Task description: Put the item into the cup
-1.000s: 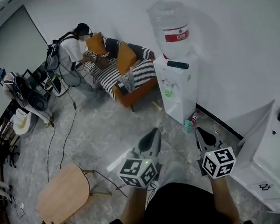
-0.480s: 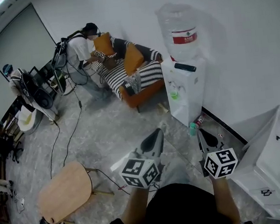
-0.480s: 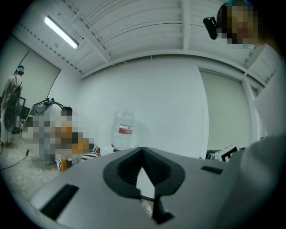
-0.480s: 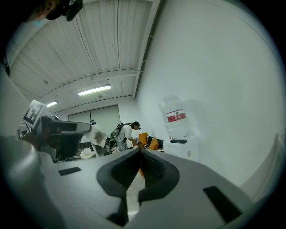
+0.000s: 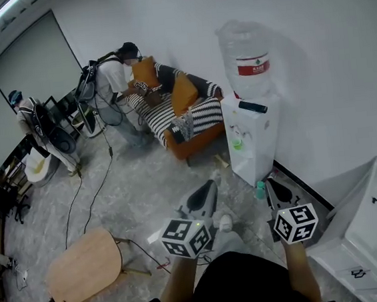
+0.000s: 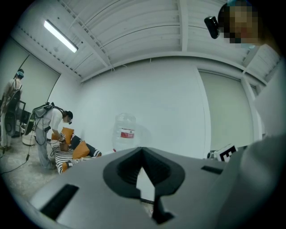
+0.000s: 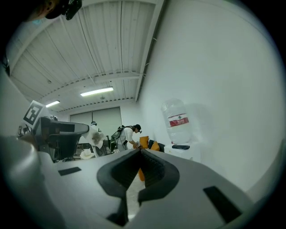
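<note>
No cup and no item for it shows in any view. My left gripper (image 5: 205, 192) hangs at waist height over the floor, jaws closed together and empty; in its own view the left gripper (image 6: 142, 150) points toward a water dispenser (image 6: 125, 134). My right gripper (image 5: 275, 189) is held beside it, also shut on nothing. From the right gripper view, the right gripper (image 7: 140, 152) aims past the dispenser (image 7: 178, 123) toward the sofa. Both marker cubes sit just in front of my body.
The white water dispenser (image 5: 253, 130) stands against the wall ahead, a small green bottle (image 5: 260, 190) at its foot. An orange striped sofa (image 5: 185, 117) with a person (image 5: 116, 87) bent over it lies beyond. A wooden stool (image 5: 83, 265) is at left, a white cabinet (image 5: 374, 228) at right.
The view has drifted so the dispenser and sofa sit a little further right and lower. Both grippers stay shut and side by side, slightly lower in the picture.
</note>
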`<state>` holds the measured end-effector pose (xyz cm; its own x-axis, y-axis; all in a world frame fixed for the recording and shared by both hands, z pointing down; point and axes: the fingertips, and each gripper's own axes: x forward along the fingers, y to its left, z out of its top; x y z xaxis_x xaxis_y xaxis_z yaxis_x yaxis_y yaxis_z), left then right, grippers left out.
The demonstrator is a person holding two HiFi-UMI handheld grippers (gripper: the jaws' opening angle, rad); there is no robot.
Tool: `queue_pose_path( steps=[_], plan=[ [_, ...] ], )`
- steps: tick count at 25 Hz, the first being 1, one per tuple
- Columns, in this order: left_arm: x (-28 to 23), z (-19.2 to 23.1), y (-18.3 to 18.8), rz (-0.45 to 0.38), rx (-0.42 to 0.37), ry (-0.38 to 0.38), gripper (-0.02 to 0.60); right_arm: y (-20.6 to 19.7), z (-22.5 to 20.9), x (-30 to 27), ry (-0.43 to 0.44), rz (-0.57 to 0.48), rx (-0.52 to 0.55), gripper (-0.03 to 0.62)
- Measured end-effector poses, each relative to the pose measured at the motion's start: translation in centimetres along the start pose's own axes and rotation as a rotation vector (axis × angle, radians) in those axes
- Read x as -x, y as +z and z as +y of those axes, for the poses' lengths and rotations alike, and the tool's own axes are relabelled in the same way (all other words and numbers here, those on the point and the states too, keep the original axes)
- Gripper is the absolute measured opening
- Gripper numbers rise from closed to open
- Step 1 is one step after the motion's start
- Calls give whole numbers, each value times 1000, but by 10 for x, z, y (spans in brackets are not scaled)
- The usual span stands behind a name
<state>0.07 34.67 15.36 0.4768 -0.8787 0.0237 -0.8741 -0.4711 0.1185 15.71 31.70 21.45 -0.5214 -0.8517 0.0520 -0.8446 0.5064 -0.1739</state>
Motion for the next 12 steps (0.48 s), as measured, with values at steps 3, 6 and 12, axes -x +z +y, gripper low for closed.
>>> queue_pose_path(
  steps=[3, 6, 12],
  plan=[
    [-5, 14, 3, -8, 0, 11, 14, 1, -1, -12, 8, -4, 9, 9],
    [-25, 27, 2, -13, 10, -7, 14, 2, -7, -33, 24, 0, 23, 9],
    [-73, 48, -5, 36, 22, -52, 14, -10, -6, -73, 50, 42, 29, 9]
  ],
)
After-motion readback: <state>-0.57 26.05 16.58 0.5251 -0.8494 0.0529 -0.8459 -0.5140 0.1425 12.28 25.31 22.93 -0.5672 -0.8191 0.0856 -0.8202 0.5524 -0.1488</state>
